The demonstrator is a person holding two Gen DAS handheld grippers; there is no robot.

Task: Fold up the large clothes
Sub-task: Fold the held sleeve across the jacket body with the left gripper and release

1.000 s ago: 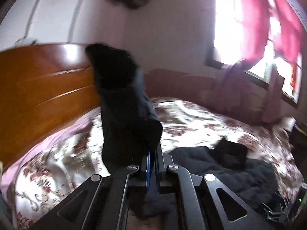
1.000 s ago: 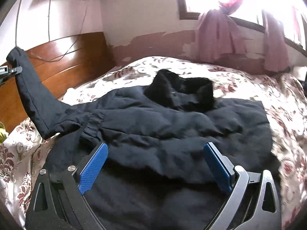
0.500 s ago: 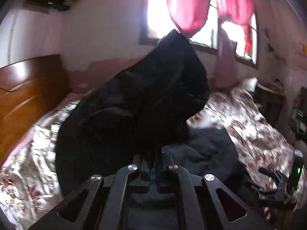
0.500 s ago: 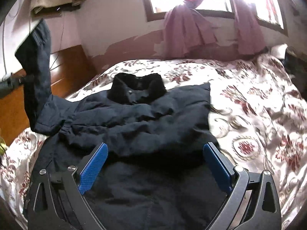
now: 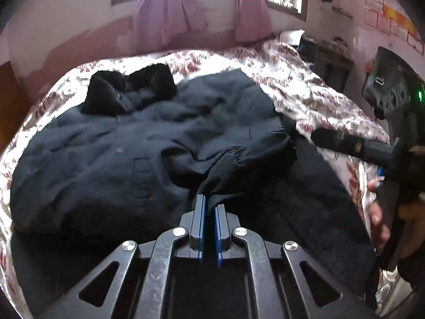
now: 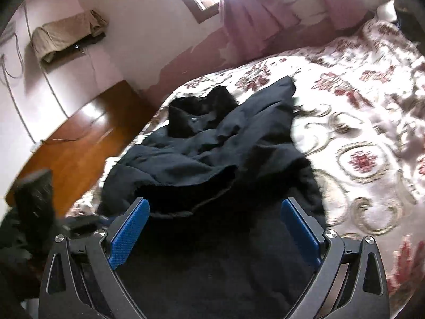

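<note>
A dark navy padded jacket (image 5: 138, 143) with a black fur collar (image 5: 130, 87) lies spread on the floral bedspread (image 5: 305, 95). My left gripper (image 5: 209, 204) is shut on the jacket's sleeve cuff (image 5: 225, 175), which is folded across the jacket's body. My right gripper (image 6: 215, 212) is open and empty, its blue pads (image 6: 130, 228) wide apart just above the jacket's lower part (image 6: 212, 164). The collar also shows in the right wrist view (image 6: 196, 111). The right gripper's body and the person's hand (image 5: 377, 212) show at the right edge of the left wrist view.
A wooden headboard (image 6: 79, 138) stands at the left of the bed. A window with pink curtains (image 5: 170, 18) is behind the bed. A wall shelf with folded cloth (image 6: 69, 37) hangs above the headboard. Furniture (image 5: 329, 63) stands at the bed's far right.
My left gripper has swung the sleeve from high near the headboard over and down onto the jacket's front. My right gripper has stayed open over the hem, shifting and tilting its view.
</note>
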